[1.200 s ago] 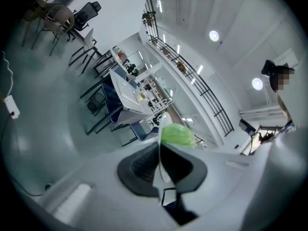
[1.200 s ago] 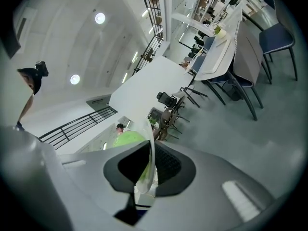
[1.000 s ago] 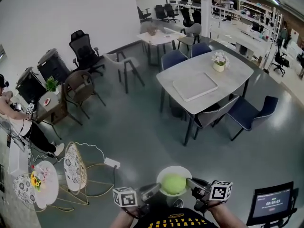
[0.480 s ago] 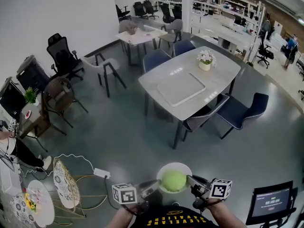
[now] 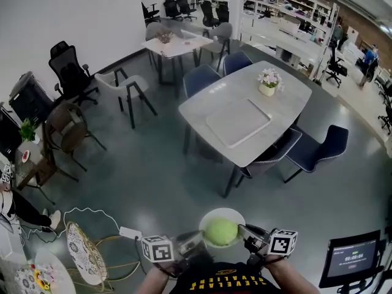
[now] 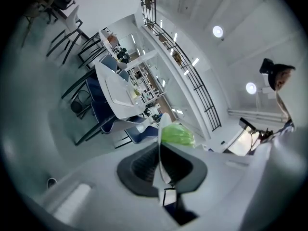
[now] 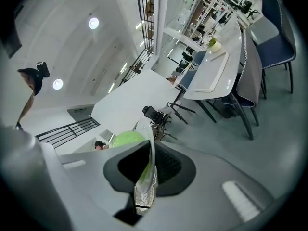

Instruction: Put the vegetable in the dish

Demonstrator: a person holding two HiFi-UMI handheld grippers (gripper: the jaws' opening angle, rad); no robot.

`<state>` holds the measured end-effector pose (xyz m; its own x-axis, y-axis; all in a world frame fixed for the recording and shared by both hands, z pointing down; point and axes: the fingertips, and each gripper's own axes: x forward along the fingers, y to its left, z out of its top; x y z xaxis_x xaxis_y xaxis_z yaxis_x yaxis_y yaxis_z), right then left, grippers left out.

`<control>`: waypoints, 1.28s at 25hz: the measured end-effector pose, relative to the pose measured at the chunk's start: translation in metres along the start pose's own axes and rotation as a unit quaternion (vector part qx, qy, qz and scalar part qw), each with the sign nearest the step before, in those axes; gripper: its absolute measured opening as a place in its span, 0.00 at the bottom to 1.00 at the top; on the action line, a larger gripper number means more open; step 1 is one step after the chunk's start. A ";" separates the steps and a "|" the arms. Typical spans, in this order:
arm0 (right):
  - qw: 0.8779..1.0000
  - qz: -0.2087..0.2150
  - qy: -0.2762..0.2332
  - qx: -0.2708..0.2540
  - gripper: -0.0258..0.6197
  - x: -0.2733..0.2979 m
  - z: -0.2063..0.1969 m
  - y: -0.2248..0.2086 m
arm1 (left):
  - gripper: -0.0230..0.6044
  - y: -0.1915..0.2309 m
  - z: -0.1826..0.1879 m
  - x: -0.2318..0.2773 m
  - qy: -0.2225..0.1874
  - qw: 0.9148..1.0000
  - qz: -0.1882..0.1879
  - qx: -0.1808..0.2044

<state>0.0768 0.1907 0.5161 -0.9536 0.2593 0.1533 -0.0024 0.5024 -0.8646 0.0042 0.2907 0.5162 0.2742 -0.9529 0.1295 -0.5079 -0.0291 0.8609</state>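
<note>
A round green vegetable lies in a white dish held over the grey floor, just in front of the person's body in the head view. My left gripper is shut on the dish's left rim and my right gripper on its right rim. In the left gripper view the thin white rim runs between the jaws, with the vegetable beyond it. In the right gripper view the dish's rim is likewise pinched, and the vegetable shows past it.
A grey table stands ahead with a flat tray and a flower pot on it, and blue chairs around it. A patterned white chair and a cable are at lower left. A screen is at lower right.
The room has slid down and left in the head view as the person turns and moves; the small flowered table has nearly left the frame. Both grippers keep their hold on the dish.
</note>
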 end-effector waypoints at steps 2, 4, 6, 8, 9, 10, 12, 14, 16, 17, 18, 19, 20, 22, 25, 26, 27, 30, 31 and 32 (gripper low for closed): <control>1.000 -0.004 0.002 -0.002 0.09 0.017 0.002 0.002 | 0.06 0.011 0.012 -0.007 -0.002 1.000 -0.004 -0.005; 1.000 -0.008 0.002 -0.004 0.09 0.030 0.008 0.002 | 0.06 0.019 0.023 -0.010 -0.003 1.000 -0.008 -0.010; 1.000 -0.011 0.001 -0.004 0.09 0.040 0.014 0.002 | 0.06 0.024 0.032 -0.011 -0.003 1.000 -0.011 -0.014; 1.000 -0.013 0.001 -0.002 0.09 0.048 0.019 0.002 | 0.06 0.028 0.042 -0.011 -0.001 1.000 -0.014 -0.015; 1.000 -0.014 0.001 -0.002 0.09 0.051 0.022 0.001 | 0.06 0.029 0.047 -0.010 0.000 1.000 -0.015 -0.015; 1.000 -0.016 0.001 -0.001 0.09 0.053 0.027 0.000 | 0.06 0.031 0.052 -0.007 0.001 1.000 -0.016 -0.015; 1.000 -0.019 0.001 0.001 0.09 0.058 0.039 -0.005 | 0.06 0.035 0.063 0.001 0.005 1.000 -0.016 -0.016; 1.000 -0.020 -0.001 0.006 0.09 0.061 0.050 -0.011 | 0.06 0.039 0.071 0.011 0.009 1.000 -0.014 -0.020; 1.000 -0.019 -0.001 0.014 0.09 0.064 0.059 -0.020 | 0.06 0.044 0.078 0.021 0.013 1.000 -0.010 -0.024; 1.000 -0.018 -0.001 0.018 0.09 0.066 0.064 -0.025 | 0.06 0.047 0.082 0.026 0.014 1.000 -0.007 -0.025; 1.000 -0.017 0.000 0.022 0.09 0.069 0.069 -0.031 | 0.06 0.049 0.086 0.030 0.015 1.000 -0.004 -0.026; 1.000 -0.015 0.001 0.025 0.09 0.072 0.076 -0.036 | 0.06 0.052 0.092 0.036 0.014 1.000 -0.001 -0.027; 1.000 -0.012 0.001 0.026 0.09 0.075 0.084 -0.041 | 0.06 0.055 0.098 0.043 0.014 1.000 0.002 -0.027; 1.000 -0.005 0.003 0.026 0.09 0.080 0.108 -0.055 | 0.06 0.061 0.113 0.062 0.012 1.000 0.009 -0.027; 1.000 0.004 0.007 0.019 0.09 0.084 0.150 -0.080 | 0.06 0.070 0.142 0.101 0.007 1.000 0.018 -0.016; 1.000 0.008 0.007 0.018 0.09 0.086 0.161 -0.083 | 0.06 0.071 0.150 0.109 0.004 1.000 0.020 -0.010; 1.000 0.011 0.007 0.018 0.09 0.087 0.169 -0.084 | 0.06 0.072 0.157 0.114 0.001 1.000 0.021 -0.006; 1.000 0.017 0.007 0.012 0.09 0.091 0.191 -0.091 | 0.06 0.072 0.172 0.130 -0.007 1.000 0.019 0.001; 1.000 0.018 0.007 0.009 0.09 0.091 0.199 -0.094 | 0.06 0.072 0.175 0.136 -0.009 1.000 0.018 0.001; 1.000 0.019 0.007 0.007 0.09 0.090 0.207 -0.097 | 0.06 0.071 0.180 0.144 -0.010 1.000 0.017 0.002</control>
<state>-0.0717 -0.0058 0.5147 -0.9489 0.2895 0.1257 0.0303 0.4800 -0.8767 -0.1395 0.0975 0.5079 0.2399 -0.9592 0.1492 -0.5203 0.0027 0.8540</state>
